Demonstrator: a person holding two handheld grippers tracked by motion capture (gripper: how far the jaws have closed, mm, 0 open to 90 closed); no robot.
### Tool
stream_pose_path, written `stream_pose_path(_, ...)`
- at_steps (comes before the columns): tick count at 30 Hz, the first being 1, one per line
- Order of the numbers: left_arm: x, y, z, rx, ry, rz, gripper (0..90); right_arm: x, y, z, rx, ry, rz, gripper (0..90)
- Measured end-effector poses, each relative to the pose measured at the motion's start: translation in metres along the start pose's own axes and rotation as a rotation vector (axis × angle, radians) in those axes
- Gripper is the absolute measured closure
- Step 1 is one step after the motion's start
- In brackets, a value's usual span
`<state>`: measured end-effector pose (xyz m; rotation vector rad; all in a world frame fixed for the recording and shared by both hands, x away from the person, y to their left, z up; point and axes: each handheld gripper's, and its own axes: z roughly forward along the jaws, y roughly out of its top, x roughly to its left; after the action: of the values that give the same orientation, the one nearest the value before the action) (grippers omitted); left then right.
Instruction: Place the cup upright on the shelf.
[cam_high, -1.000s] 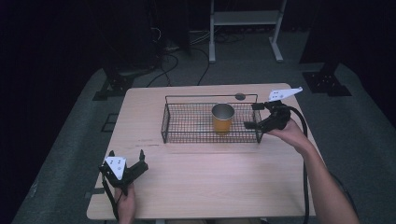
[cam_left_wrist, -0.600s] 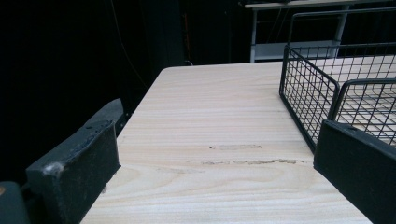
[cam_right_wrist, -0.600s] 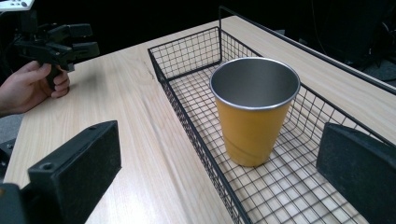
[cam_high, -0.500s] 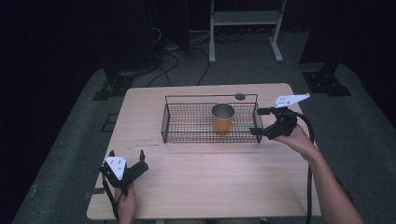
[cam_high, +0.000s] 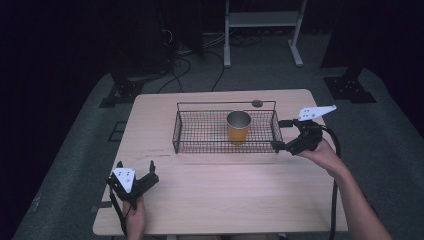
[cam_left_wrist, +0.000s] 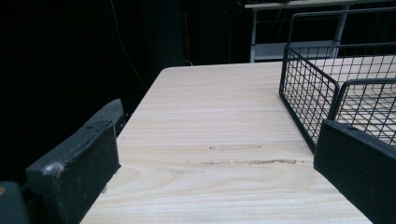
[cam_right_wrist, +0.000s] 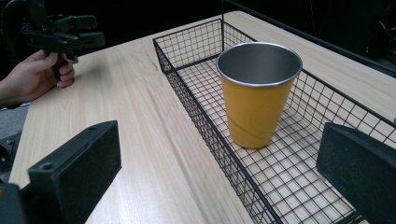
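Since the right gripper (cam_high: 284, 135) hangs at the basket's (cam_high: 223, 148) end with jaws apart, like the left gripper's (cam_high: 135, 176), we judge we should take the cup (cam_right_wrist: 256, 98) by its rim, squarely.

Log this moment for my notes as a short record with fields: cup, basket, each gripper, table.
cup: yellow cup with a metal inside, upright in the basket, held by nothing
basket: black wire basket on the far middle of the table
right gripper: right gripper at the basket's right end, jaws open, holding nothing
left gripper: left gripper near the table's front left corner, jaws open, holding nothing
table: light wooden table; a small dark round thing lies behind the basket
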<state>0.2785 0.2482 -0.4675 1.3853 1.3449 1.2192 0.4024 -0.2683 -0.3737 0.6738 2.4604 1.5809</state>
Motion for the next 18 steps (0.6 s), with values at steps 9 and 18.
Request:
stream_pose_path(9, 0.000, 0.000, 0.000, -0.001, -0.001, 0.001, 0.0, 0.006, -0.007, -0.002, 0.013, 0.004, -0.008, 0.0)
stream_pose_path(18, 0.000, 0.000, 0.000, 0.000, 0.000, 0.004, 0.0, 0.010, -0.029, -0.009, 0.001, -0.003, 0.018, 0.0)
